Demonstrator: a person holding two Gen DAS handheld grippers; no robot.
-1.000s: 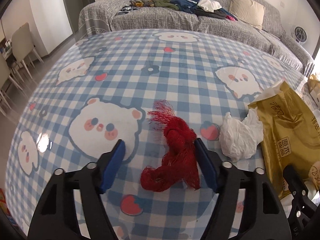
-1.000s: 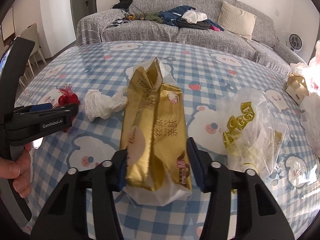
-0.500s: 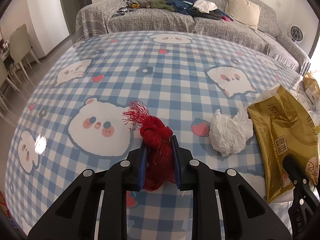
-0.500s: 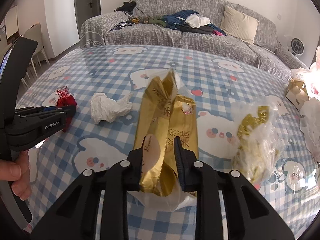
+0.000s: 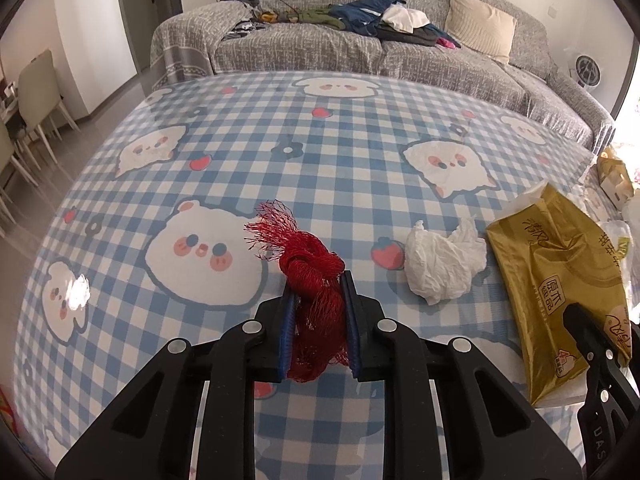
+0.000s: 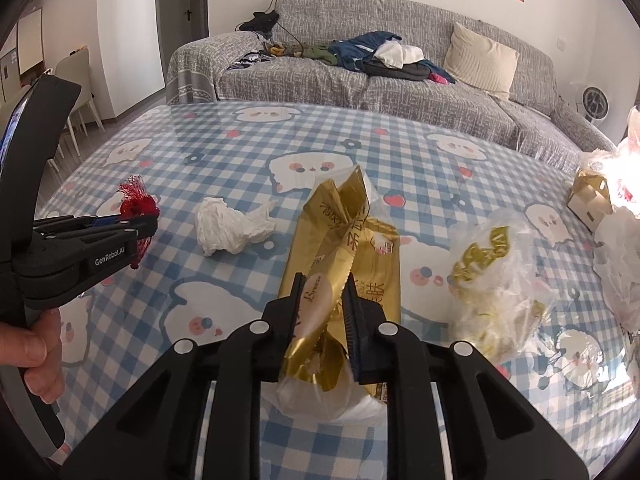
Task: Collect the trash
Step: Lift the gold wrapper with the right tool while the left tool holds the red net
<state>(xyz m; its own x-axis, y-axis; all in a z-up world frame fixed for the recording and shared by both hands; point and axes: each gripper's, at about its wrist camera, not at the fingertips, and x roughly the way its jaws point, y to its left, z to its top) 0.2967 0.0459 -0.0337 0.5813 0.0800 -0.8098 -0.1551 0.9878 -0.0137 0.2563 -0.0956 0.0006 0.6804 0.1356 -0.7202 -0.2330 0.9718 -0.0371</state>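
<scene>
My left gripper is shut on a red mesh net, bunched between its blue pads and lifted off the blue checked tablecloth. The net also shows in the right wrist view. My right gripper is shut on a gold tissue wrapper, held just above the table; it also shows in the left wrist view. A crumpled white tissue lies on the cloth between the two, also seen from the right wrist.
A clear plastic bag with gold print lies right of the wrapper. A small cardboard box and white plastic bags sit at the table's right edge. A grey sofa with clothes stands behind the table; chairs are at the left.
Both grippers went from open to shut, the left on the red net and the right on the gold wrapper. Both have since lifted their loads slightly.
</scene>
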